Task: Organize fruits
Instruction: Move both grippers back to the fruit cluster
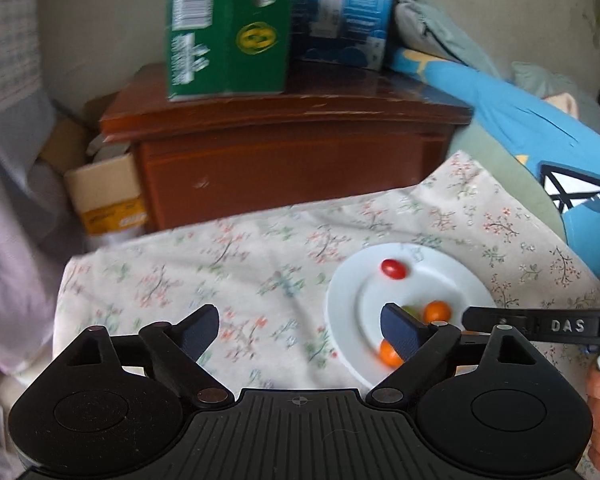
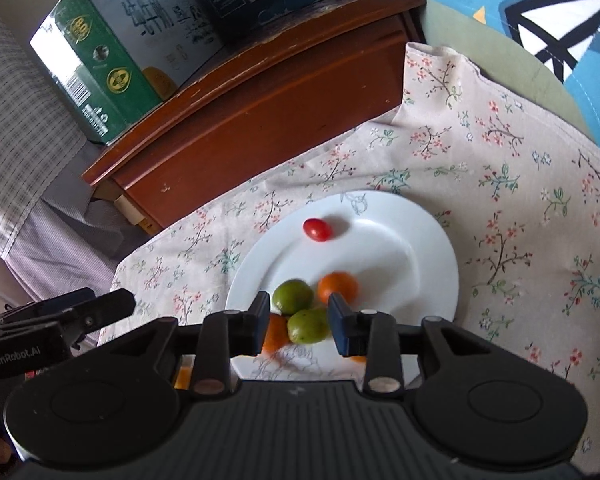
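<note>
A white plate lies on a floral cloth. On it are a red cherry tomato, two green fruits and small oranges. My right gripper is open just above the plate, its fingers either side of the nearer green fruit, apart from it. My left gripper is open and empty over the cloth, its right finger above the plate's left part. The tomato and an orange show there too.
A brown wooden cabinet stands behind the cloth with a green carton and a blue box on top. A blue cushion lies at the right. A cardboard box sits left of the cabinet.
</note>
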A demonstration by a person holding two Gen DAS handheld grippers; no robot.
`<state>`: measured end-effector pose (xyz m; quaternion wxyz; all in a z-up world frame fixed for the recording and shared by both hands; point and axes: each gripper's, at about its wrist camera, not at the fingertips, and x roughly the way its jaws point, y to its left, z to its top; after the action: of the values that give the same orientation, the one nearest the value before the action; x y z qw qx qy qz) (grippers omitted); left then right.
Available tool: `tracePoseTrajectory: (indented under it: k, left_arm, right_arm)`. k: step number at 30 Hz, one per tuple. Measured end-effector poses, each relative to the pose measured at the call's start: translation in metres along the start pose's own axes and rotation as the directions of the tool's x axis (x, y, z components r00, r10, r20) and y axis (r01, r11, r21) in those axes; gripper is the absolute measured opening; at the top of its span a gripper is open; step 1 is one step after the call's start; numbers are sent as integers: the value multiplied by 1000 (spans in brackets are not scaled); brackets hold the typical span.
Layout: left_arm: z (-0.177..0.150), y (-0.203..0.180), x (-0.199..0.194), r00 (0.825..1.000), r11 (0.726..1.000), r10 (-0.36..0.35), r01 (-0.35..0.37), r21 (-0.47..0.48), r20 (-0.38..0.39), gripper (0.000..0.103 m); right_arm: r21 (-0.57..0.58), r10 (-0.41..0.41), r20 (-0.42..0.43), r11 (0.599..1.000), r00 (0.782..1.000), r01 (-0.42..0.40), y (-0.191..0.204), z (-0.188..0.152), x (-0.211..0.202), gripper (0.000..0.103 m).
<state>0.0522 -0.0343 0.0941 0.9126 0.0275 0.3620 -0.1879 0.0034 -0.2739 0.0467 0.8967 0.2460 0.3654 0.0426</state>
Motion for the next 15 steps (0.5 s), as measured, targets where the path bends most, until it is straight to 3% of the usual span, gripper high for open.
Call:
tracePoseTrajectory:
  k: [5,15]
  left_arm:
    - [-11,18,-11,999,998,-36,34,-61,-22,96]
    - [-33,33,-13,995,995,-48,39,-90,-93,96]
  right_arm:
    - [-24,13,-11,1000,1000,-13,9,-12,-6,37]
    - [-36,54,-47,998,997,-55,22,-47,-23,38]
